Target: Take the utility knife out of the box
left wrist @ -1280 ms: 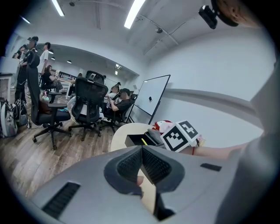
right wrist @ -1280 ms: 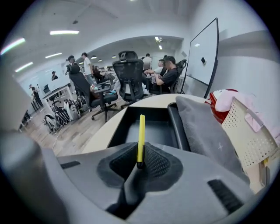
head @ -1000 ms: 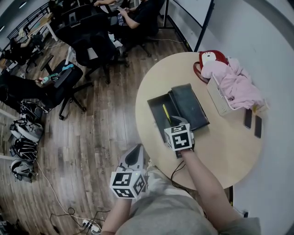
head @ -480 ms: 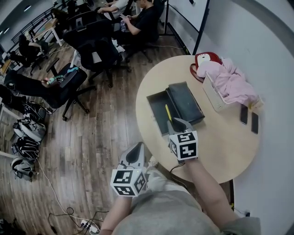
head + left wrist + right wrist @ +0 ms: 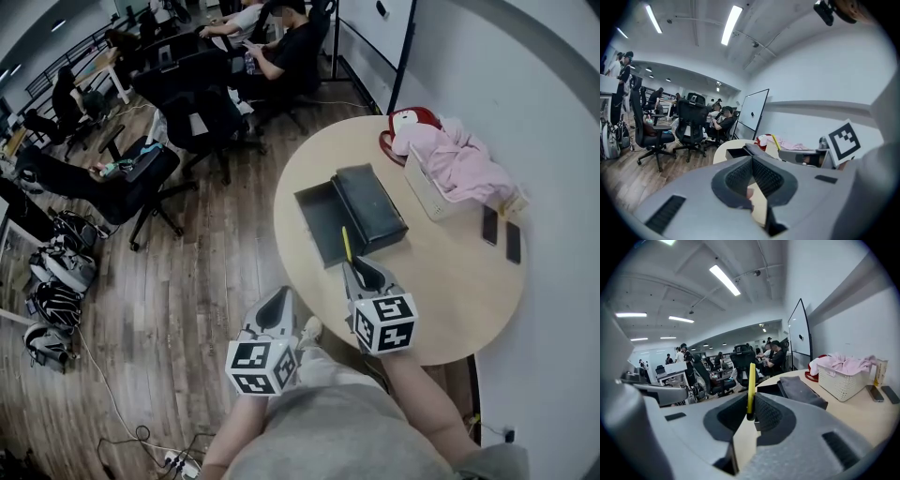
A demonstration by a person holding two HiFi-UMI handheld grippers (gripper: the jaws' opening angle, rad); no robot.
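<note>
Now upright, pinched in the right gripper [image 5: 751, 405]: slim yellow utility knife [image 5: 750, 383], dark-ended.

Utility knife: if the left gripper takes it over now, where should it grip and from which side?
Probably the free yellow length of the utility knife beyond the right gripper, which clamps its near end. Bring the left gripper in from the left.

The table [image 5: 450, 281] is smooth pale wood, the floor [image 5: 197, 272] brown wood planks. Matt black box [image 5: 317, 220]. Soft pink cloth [image 5: 459, 159], white plastic basket [image 5: 427, 197].
</note>
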